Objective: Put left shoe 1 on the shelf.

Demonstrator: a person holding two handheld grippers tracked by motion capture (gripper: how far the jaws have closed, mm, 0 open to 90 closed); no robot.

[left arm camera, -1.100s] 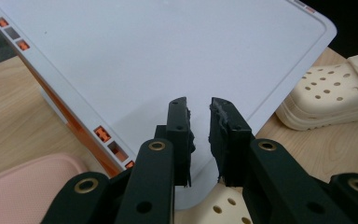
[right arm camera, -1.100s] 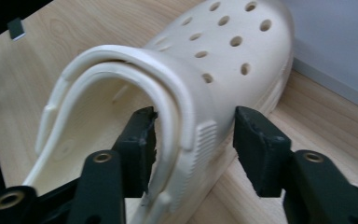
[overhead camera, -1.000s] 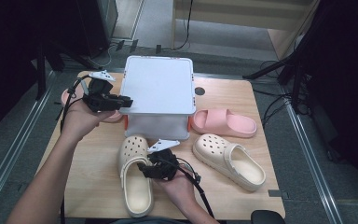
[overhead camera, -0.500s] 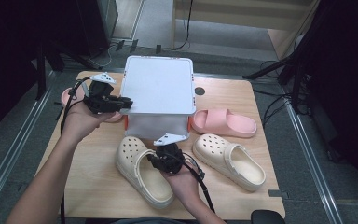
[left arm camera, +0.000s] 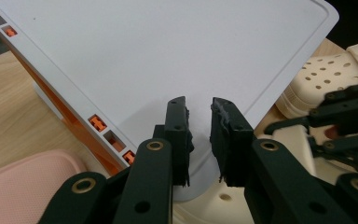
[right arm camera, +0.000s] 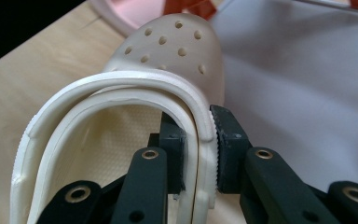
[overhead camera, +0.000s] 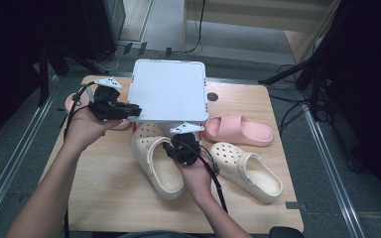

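A white box lid [overhead camera: 168, 91] [left arm camera: 158, 60] lies over a storage box at the back middle of the table. My left gripper [overhead camera: 131, 109] [left arm camera: 198, 109] is shut on the lid's near left corner and holds that corner tilted up. A cream clog [overhead camera: 154, 163] [right arm camera: 177, 51] lies in front of the box with its toe at the lid's edge. My right gripper [overhead camera: 172, 148] [right arm camera: 199, 122] has just closed on the clog's side wall, one pad inside and one outside.
A second cream clog [overhead camera: 248, 168] lies at the right front, with a pink slide [overhead camera: 238, 130] behind it. Another pink slide [overhead camera: 72, 101] [left arm camera: 23, 186] peeks out left of the box, behind my left hand. The wooden table [overhead camera: 104, 198] has bare space at the front left.
My right gripper has closed on the cream clog's wall and carried it away from the table's front toward the box. The left gripper and the lid have stayed put.
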